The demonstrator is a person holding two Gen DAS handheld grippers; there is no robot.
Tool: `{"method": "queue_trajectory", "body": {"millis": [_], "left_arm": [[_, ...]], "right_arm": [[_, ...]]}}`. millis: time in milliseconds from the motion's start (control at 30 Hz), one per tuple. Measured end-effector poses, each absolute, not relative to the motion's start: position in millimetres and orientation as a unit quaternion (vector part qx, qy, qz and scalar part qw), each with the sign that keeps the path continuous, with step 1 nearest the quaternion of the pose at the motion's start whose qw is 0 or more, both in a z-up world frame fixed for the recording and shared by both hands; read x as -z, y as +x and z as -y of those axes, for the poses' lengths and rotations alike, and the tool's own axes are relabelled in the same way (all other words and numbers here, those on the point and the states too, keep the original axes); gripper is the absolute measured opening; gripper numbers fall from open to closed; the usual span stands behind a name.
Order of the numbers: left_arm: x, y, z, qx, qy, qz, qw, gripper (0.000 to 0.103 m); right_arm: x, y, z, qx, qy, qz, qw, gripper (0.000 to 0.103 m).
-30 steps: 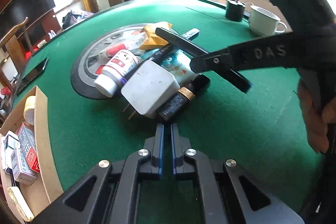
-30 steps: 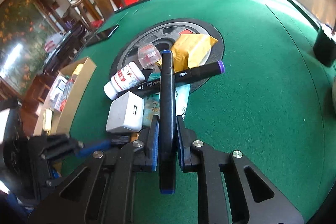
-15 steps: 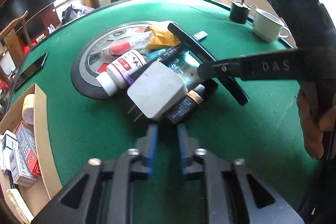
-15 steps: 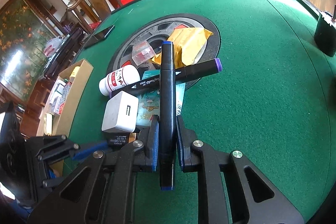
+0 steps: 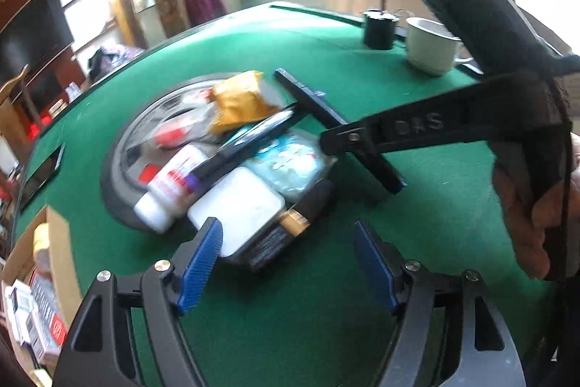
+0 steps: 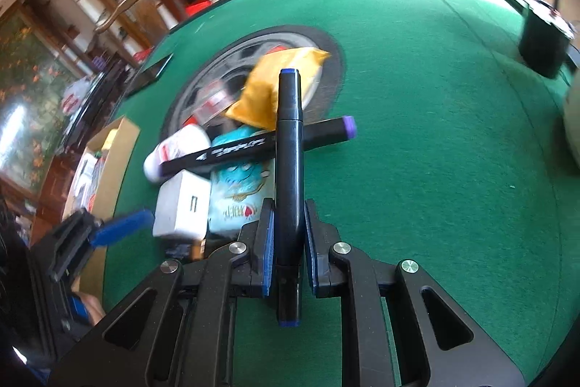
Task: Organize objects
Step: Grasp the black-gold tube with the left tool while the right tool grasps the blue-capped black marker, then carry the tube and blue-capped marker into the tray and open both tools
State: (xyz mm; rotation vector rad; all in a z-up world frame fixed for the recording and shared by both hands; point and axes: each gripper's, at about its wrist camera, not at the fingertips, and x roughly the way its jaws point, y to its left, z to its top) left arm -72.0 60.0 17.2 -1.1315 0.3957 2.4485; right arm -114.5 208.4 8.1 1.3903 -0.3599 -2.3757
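Observation:
A pile of small objects lies on the green felt table [image 5: 326,332]: a white charger [image 5: 239,205], a white pill bottle [image 5: 166,191], a purple-capped black marker [image 6: 253,144], a teal packet [image 5: 290,162], a yellow pouch [image 5: 243,100] and a dark tube [image 5: 286,231]. My left gripper [image 5: 288,263] is open, its blue pads just in front of the charger. My right gripper [image 6: 288,234] is shut on a blue-capped black marker [image 6: 290,147] and holds it above the pile; it also shows in the left wrist view [image 5: 337,126].
A cardboard box [image 5: 40,278] with small packs stands at the table's left edge. A round grey and black disc [image 5: 123,147] lies under the pile. A white mug [image 5: 431,46] and a black pot [image 5: 378,29] stand far right. A phone [image 5: 40,173] lies at left.
My left gripper has opened wide and moved up to the charger. My right gripper still holds the blue-capped marker and has shifted slightly over the pile.

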Motion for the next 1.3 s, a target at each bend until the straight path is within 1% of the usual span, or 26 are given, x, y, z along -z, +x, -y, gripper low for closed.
{"method": "queue_trajectory", "body": {"millis": [67, 167, 267, 367, 467, 567, 633, 667, 700, 733, 833, 867, 1067, 1300], "left_arm": [[-18.5, -68.3, -67.8, -0.873, -0.408, -0.141, 0.227, 0.075], [-18.4, -59.1, -73.2, -0.844, -0.433, -0.13, 0.288, 0.075], [-17.7, -55.7, -68.4, -0.85, -0.429, -0.146, 0.269, 0.075], [-15.4, -66.2, -55.7, -0.861, -0.43, -0.133, 0.237, 0.075], [-12.4, -76.3, -53.7, -0.858, -0.438, -0.119, 0.239, 0.075], [-1.1, -85.6, -62.8, -0.841, -0.462, -0.144, 0.24, 0.075], [-0.2, -90.9, -62.8, -0.84, -0.467, -0.127, 0.245, 0.071], [-1.7, -90.7, -62.7, -0.843, -0.465, -0.125, 0.24, 0.053], [-3.4, -89.6, -62.5, -0.845, -0.463, -0.122, 0.238, 0.032], [-4.5, -87.9, -61.7, -0.846, -0.464, -0.116, 0.236, 0.025], [-5.8, -78.7, -60.2, -0.85, -0.466, -0.11, 0.221, 0.02], [-4.7, -75.7, -60.4, -0.851, -0.465, -0.109, 0.217, 0.016], [-3.2, -68.3, -59.9, -0.866, -0.45, -0.102, 0.194, 0.017], [0.1, -65.9, -62.6, -0.881, -0.418, -0.106, 0.193, 0.018]], "right_arm": [[-7.8, -115.0, -213.5, 0.842, 0.492, 0.135, 0.176, 0.013], [-7.1, -116.1, -216.7, 0.841, 0.493, 0.141, 0.175, 0.013], [-7.7, -116.1, -216.2, 0.841, 0.493, 0.137, 0.176, 0.013], [-8.0, -115.5, -214.6, 0.842, 0.493, 0.132, 0.175, 0.013], [-7.6, -115.9, -213.9, 0.842, 0.493, 0.133, 0.174, 0.013], [-7.0, -116.6, -214.3, 0.841, 0.493, 0.136, 0.175, 0.013], [-6.7, -117.2, -214.7, 0.841, 0.493, 0.139, 0.176, 0.013], [-6.5, -117.6, -215.2, 0.84, 0.493, 0.141, 0.176, 0.013], [-6.3, -117.7, -215.7, 0.84, 0.493, 0.142, 0.177, 0.013], [-6.3, -117.7, -215.4, 0.84, 0.493, 0.141, 0.177, 0.013], [-6.3, -117.1, -214.5, 0.841, 0.493, 0.138, 0.176, 0.013], [-6.8, -116.7, -213.4, 0.842, 0.493, 0.134, 0.176, 0.013], [-7.6, -114.7, -208.5, 0.845, 0.493, 0.116, 0.172, 0.013], [-11.2, -109.8, -213.1, 0.85, 0.488, 0.12, 0.159, 0.014]]}}
